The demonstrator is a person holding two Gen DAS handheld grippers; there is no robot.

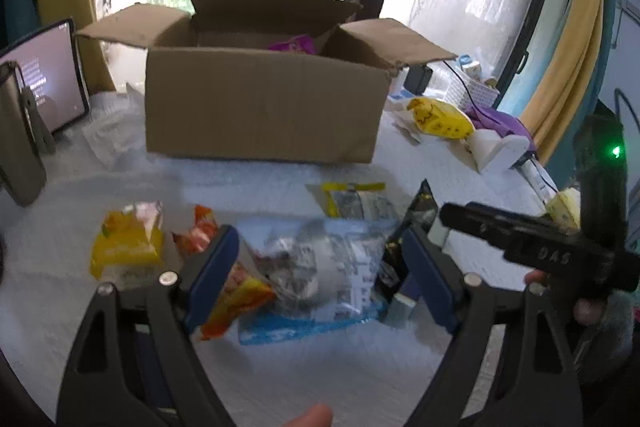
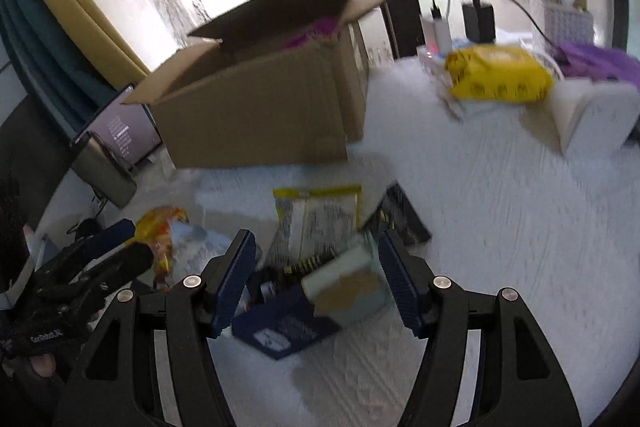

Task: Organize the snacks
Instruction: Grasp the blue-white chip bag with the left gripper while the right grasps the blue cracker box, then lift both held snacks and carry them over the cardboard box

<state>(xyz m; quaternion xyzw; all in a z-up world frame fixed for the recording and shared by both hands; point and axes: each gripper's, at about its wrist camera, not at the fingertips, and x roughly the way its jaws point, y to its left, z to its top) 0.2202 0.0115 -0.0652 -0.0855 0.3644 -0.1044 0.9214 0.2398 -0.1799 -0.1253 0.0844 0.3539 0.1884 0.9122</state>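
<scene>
Where the snack packets lie heaped on the white tabletop (image 1: 440, 163), both grippers are seen hovering over them w/ jaws spread and nothing gripped. The left gripper (image 1: 320, 263) is framed around a clear blue-edged bag (image 1: 320, 267); whether its pads touch the bag cannot be told from the blur. An orange packet (image 1: 236, 295) is lodged against the left pad, w/ a yellow-orange packet (image 1: 128, 239) just beside it toward the left edge. A yellow-trimmed clear packet (image 1: 352, 199) and a black packet (image 1: 420, 211) are found behind the bag. The right gripper (image 2: 316, 279) is held open over a pale box w/ brown patch (image 2: 348, 291), resting on a dark blue packet (image 2: 284, 323); contact cannot be told.

Behind the heap an open cardboard box (image 1: 260, 103) is stood, flaps up and outward, w/ a purple packet (image 1: 294, 45) showing inside. A strip of bare table is left between heap and box front. To the left, a tablet (image 1: 52, 83) is propped near the table edge. To the right, a yellow pack (image 1: 440, 119), white stand (image 1: 496, 147) and purple cloth (image 1: 500, 123) are crowded by the far corner; wide bare surface is left right of the heap in the right wrist view.
</scene>
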